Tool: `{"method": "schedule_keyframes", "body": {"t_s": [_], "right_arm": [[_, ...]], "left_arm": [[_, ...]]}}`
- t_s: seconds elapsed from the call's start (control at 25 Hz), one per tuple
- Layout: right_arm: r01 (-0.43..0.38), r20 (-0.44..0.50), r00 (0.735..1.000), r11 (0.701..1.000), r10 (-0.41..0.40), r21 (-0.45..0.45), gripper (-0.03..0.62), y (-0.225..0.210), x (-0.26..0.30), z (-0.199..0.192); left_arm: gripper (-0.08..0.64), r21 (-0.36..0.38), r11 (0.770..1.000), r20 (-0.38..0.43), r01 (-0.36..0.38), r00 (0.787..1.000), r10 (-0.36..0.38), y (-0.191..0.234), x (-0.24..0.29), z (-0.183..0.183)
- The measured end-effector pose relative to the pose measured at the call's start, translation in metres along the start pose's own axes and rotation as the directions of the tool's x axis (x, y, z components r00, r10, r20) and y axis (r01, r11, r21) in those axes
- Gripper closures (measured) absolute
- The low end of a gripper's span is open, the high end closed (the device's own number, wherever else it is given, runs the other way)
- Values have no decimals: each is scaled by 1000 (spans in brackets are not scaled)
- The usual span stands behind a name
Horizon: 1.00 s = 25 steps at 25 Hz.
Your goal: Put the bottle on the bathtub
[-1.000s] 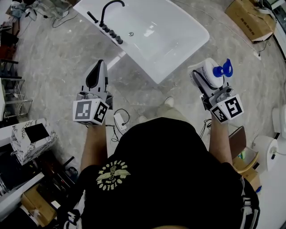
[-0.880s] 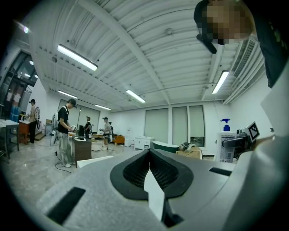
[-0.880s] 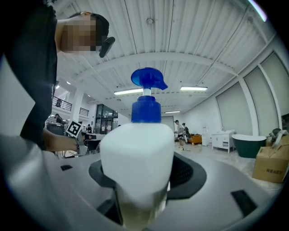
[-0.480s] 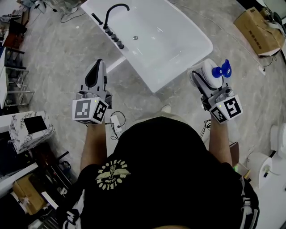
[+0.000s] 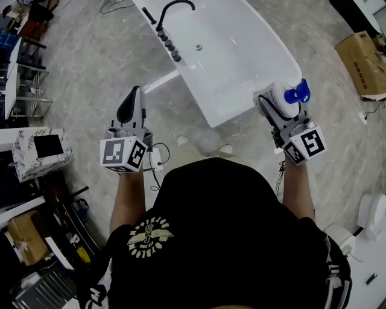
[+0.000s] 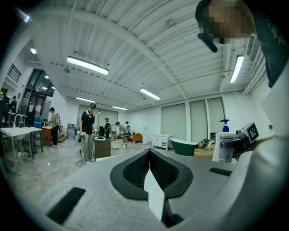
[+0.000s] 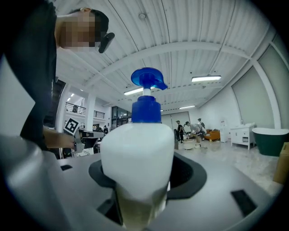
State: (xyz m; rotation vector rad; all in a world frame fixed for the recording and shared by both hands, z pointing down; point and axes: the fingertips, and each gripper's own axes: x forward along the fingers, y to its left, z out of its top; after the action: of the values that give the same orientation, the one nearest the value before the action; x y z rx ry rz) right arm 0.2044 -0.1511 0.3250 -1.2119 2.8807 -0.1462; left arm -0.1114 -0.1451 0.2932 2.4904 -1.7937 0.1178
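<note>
Grey left gripper (image 5: pixel 135 92): jaws pressed together on nothing, held out over the marble floor (image 5: pixel 90 78), left of the tub. Its own view (image 6: pixel 149 153) shows the dark pads meeting in one line.
Bathtub (image 5: pixel 241 57): white, with a black faucet (image 5: pixel 175 9) on its left rim. It runs down between the two grippers.
Bottle (image 5: pixel 281 96): white body with a blue pump, carried by the right gripper. In the head view it overlaps the tub's near right rim, and whether it touches the rim cannot be told.
Right gripper (image 5: pixel 272 104): jaws clamped on the bottle's lower body.
Change: half a second ago a strip of floor showed between the tub's corner and the bottle, and now the rim reaches under it. The cardboard box (image 5: pixel 365 63) has slid to the right edge. Both grippers sit where they did in the head view.
Left gripper view only: the bottle (image 6: pixel 221 145) side-on at far right, and people standing in a long hall.
Right gripper view only: the bottle (image 7: pixel 137 153) filling the space between the jaws (image 7: pixel 143 191), with pale liquid low inside it.
</note>
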Motion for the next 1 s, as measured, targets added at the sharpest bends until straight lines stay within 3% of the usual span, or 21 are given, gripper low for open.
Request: {"method": "schedule_keyframes", "body": {"t_s": [0.24,0.56,1.0], "right_arm": [[-6,-25,1000,1000,6,10,324,15,53,-9],[137,-68,988,991,-137,-6,324,-2,115,-33],[311,-121,943,950,-309,2,324,-12,186,-94]], "left_arm": [[551,-19,1000,-16,-1,1000,0,46,10,-10],[551,5,994,-8,113,994,-112,100,81,1],[551,2,968,-55,251,967,-250,170,149,-13]]}}
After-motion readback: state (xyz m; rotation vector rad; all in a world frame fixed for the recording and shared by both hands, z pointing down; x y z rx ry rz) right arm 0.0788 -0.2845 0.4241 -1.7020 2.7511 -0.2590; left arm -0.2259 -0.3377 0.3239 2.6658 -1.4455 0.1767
